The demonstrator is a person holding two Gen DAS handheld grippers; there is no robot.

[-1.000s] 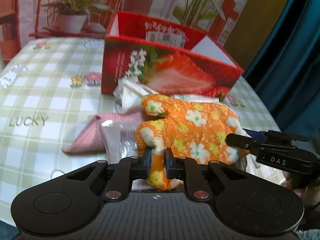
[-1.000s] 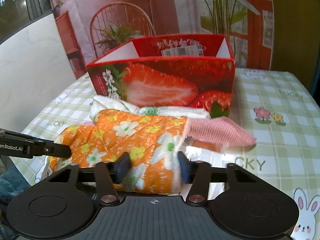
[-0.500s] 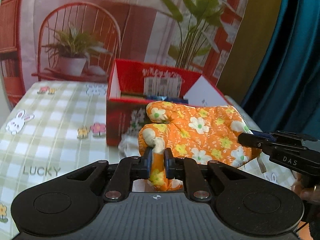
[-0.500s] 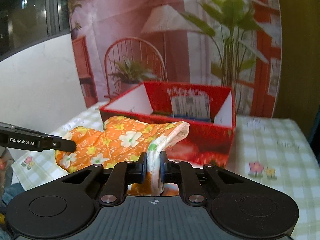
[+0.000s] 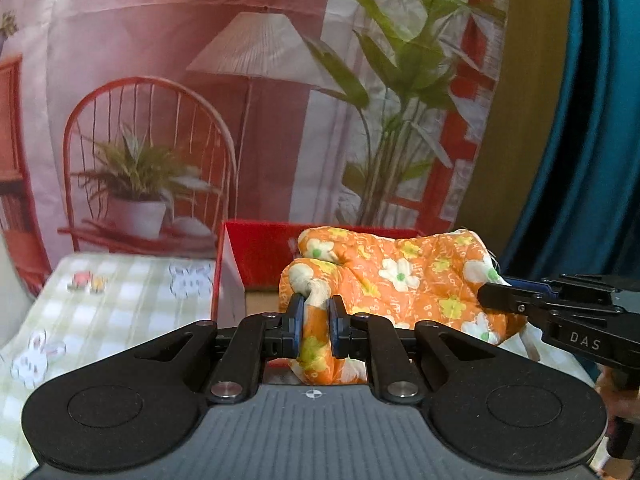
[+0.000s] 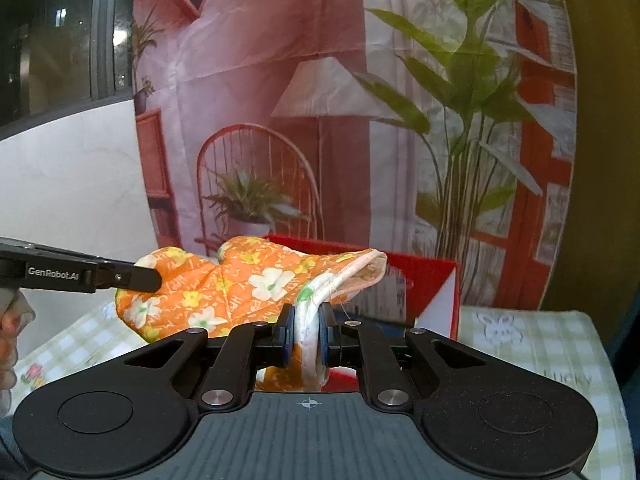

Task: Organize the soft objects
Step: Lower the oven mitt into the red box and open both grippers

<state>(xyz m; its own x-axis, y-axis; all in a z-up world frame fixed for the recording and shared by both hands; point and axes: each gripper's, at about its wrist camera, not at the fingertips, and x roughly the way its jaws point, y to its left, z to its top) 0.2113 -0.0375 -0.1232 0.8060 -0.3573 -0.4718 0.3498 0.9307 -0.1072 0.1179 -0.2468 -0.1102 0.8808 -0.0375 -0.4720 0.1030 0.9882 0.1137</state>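
Both grippers, left and right, are clamped on our orange mitt, one per end. We hold it stretched crosswise in the air, long axis spanning between us, red box just behind and below it.

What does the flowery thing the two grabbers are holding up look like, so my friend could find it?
Look at the red box on the checked tablecloth. In front of it, lifted up, hangs an orange oven mitt, pinched by the left gripper and the right gripper. It alone is padded orange cloth with white and yellow flowers.
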